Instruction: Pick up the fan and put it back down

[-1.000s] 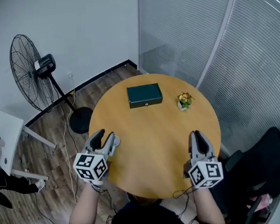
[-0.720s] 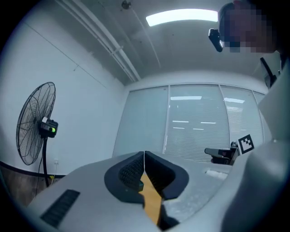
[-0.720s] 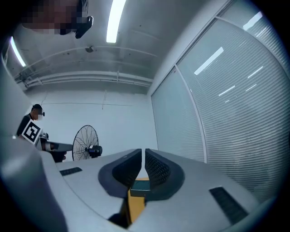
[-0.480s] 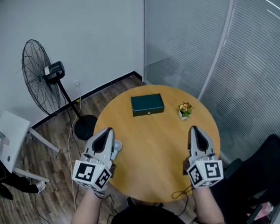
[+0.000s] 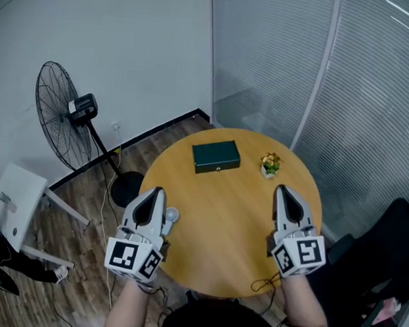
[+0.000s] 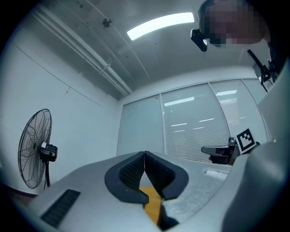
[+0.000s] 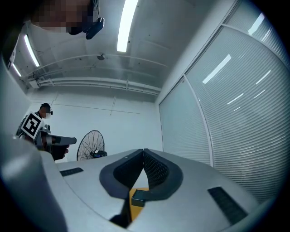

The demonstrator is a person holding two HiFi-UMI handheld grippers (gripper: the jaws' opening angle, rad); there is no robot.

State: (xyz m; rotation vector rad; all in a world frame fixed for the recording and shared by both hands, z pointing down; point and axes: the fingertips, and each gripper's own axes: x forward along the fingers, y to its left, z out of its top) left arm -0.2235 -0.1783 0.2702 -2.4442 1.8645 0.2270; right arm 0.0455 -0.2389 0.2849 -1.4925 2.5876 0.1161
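Note:
A black pedestal fan stands on the wooden floor at the left, by the white wall, with its round base near the table's edge. It also shows far left in the left gripper view, fan, and small in the distance in the right gripper view, fan. My left gripper hovers over the table's left edge, shut and empty, left gripper. My right gripper hovers over the table's right side, shut with nothing in it, right gripper. Both are well apart from the fan.
A round wooden table carries a dark green box and a small potted plant. A small white round object lies beside the left gripper. A white side table stands left, a black chair right, glass walls behind.
Both grippers have closed their jaws and risen above the table. The head view has shifted, so the fan now shows further right in it.

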